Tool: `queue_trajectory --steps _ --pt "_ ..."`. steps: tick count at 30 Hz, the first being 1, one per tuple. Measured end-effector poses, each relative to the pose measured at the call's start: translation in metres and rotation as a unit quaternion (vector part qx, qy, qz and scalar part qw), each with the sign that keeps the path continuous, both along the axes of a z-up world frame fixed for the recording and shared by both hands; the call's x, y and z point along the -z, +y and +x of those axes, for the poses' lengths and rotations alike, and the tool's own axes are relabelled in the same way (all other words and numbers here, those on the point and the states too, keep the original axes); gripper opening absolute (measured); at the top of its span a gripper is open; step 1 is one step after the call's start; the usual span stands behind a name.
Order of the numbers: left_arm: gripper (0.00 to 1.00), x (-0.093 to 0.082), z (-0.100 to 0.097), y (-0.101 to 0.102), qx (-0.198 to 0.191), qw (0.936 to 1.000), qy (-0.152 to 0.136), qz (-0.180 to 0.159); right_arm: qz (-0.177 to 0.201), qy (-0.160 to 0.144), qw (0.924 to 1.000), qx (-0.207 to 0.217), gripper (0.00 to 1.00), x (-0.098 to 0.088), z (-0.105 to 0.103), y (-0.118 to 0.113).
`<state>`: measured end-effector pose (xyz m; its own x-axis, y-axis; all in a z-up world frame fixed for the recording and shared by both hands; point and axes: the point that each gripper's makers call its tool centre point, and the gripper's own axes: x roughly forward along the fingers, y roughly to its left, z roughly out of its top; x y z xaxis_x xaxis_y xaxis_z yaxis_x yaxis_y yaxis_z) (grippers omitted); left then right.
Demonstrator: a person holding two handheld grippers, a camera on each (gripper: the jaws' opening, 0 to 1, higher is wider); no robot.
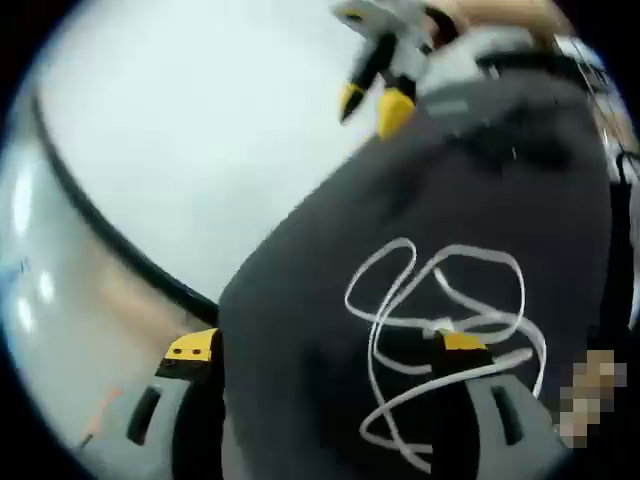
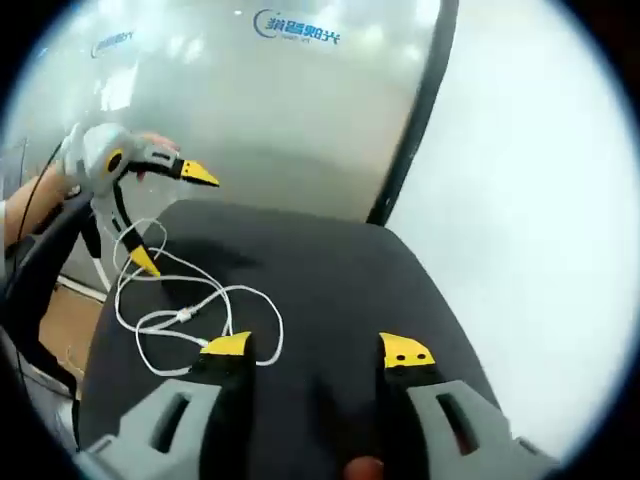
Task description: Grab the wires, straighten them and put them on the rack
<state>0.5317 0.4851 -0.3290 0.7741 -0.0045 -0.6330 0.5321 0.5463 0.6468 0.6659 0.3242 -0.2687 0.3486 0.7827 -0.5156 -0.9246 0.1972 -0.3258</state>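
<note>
a tangled white wire (image 1: 440,330) lies in loose loops on a dark pad (image 1: 330,300), near one edge of it. the left gripper (image 1: 330,350) hovers over that pad with its yellow-tipped fingers (image 1: 192,347) spread wide, one tip right over the loops, nothing held. in the right gripper view the wire (image 2: 185,315) sits just beside the left tip of the right gripper (image 2: 318,350), whose fingers (image 2: 405,352) also stand wide apart and empty. the left gripper (image 2: 170,215) shows there too, its fingers straddling the far end of the loops; i cannot tell if they touch. behind the pad stands a frosted glass panel (image 2: 250,110) with a dark frame (image 2: 415,110)
</note>
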Motion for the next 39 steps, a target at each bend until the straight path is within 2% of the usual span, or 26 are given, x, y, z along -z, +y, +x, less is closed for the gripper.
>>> queue_trajectory --steps 1,3,6,9,11,13,14,16,18,19,21,22,24,25,26,27,28,29,31,32,33,34,35,37,38,39 --pt "0.78 0.002 0.000 0.001 0.005 0.9994 0.028 0.020 -0.003 -0.002 1.0000 0.002 0.45 0.000 0.002 -0.004" --pt "0.83 -0.004 0.004 -0.006 0.039 0.9965 0.054 0.051 -0.018 -0.005 0.9998 -0.008 0.45 0.006 -0.005 -0.021" --pt "0.88 -0.016 0.008 -0.017 0.060 0.9947 0.065 0.052 -0.025 -0.003 0.9997 -0.004 0.45 0.011 0.001 -0.034" --pt "0.92 -0.019 0.001 -0.023 0.071 0.9929 0.078 0.054 -0.031 0.010 0.9995 -0.004 0.45 0.017 0.003 -0.041" --pt "0.96 -0.023 0.000 -0.020 0.054 0.9941 0.077 0.053 -0.031 0.012 0.9994 -0.002 0.45 0.021 0.000 -0.046" --pt "0.96 -0.024 -0.003 -0.017 0.051 0.9936 0.085 0.054 -0.038 0.011 0.9991 -0.015 0.45 0.027 -0.011 -0.051" --pt "0.96 -0.026 -0.005 -0.019 0.049 0.9937 0.084 0.056 -0.040 0.012 0.9990 -0.017 0.45 0.027 -0.009 -0.049" --pt "0.96 -0.030 -0.006 -0.022 0.060 0.9938 0.076 0.054 -0.044 0.015 0.9988 -0.018 0.44 0.029 -0.009 -0.050" --pt "0.96 -0.037 -0.006 -0.021 0.056 0.9947 0.068 0.052 -0.051 0.062 0.9967 0.003 0.43 0.036 -0.015 -0.055" --pt "0.96 -0.038 -0.007 -0.022 0.059 0.9947 0.065 0.054 -0.049 0.076 0.9959 0.009 0.43 0.037 -0.017 -0.057" --pt "0.95 -0.044 -0.006 -0.020 0.050 0.9957 0.056 0.055 -0.056 0.073 0.9958 0.002 0.43 0.036 -0.012 -0.062" --pt "0.96 -0.049 -0.003 -0.022 0.045 0.9971 0.040 0.046 -0.059 0.058 0.9965 -0.009 0.43 0.036 -0.015 -0.062" --pt "0.96 -0.060 0.000 -0.029 0.052 0.9982 0.009 0.028 -0.060 0.052 0.9968 -0.010 0.43 0.035 -0.013 -0.063" --pt "0.96 -0.068 0.003 -0.036 0.043 0.9988 -0.022 0.002 -0.059 0.050 0.9969 -0.011 0.43 0.034 -0.012 -0.064" --pt "0.96 -0.077 0.006 -0.044 0.031 0.9969 -0.058 -0.044 -0.059 0.045 0.9970 -0.021 0.42 0.034 -0.017 -0.069" --pt "0.96 -0.086 0.008 -0.052 0.017 0.9899 -0.094 -0.105 -0.067 0.019 0.9970 -0.035 0.40 0.032 -0.018 -0.073" --pt "0.96 -0.095 0.009 -0.060 0.005 0.9761 -0.129 -0.175 -0.070 -0.010 0.9964 -0.046 0.36 0.030 -0.009 -0.072" --pt "0.96 -0.104 0.010 -0.068 -0.004 0.9552 -0.162 -0.248 -0.072 -0.025 0.9958 -0.052 0.31 0.029 -0.008 -0.075" --pt "0.96 -0.120 0.009 -0.085 -0.007 0.9001 -0.219 -0.377 -0.074 -0.032 0.9936 -0.079 0.29 0.033 -0.012 -0.081" --pt "0.93 -0.124 0.007 -0.094 0.005 0.8735 -0.242 -0.422 -0.087 -0.032 0.9914 -0.093 0.29 0.040 -0.019 -0.089" --pt "0.85 -0.125 0.002 -0.103 0.024 0.8528 -0.263 -0.451 -0.109 -0.044 0.9854 -0.123 0.29 0.053 -0.028 -0.098" --pt "0.78 -0.123 -0.002 -0.111 0.038 0.8382 -0.283 -0.464 -0.131 -0.052 0.9812 -0.132 0.29 0.061 -0.024 -0.103" --pt "0.70 -0.116 -0.003 -0.116 0.034 0.8308 -0.296 -0.470 -0.142 -0.061 0.9788 -0.135 0.29 0.070 -0.022 -0.106" --pt "0.45 -0.105 -0.005 -0.131 0.036 0.8188 -0.292 -0.493 -0.158 -0.075 0.9729 -0.150 0.29 0.085 -0.019 -0.108" --pt "0.37 -0.101 -0.004 -0.135 0.034 0.8195 -0.291 -0.492 -0.173 -0.090 0.9688 -0.153 0.29 0.094 -0.017 -0.110" --pt "0.34 -0.095 0.000 -0.140 0.031 0.8189 -0.289 -0.495 -0.183 -0.116 0.9614 -0.169 0.29 0.103 -0.017 -0.109"
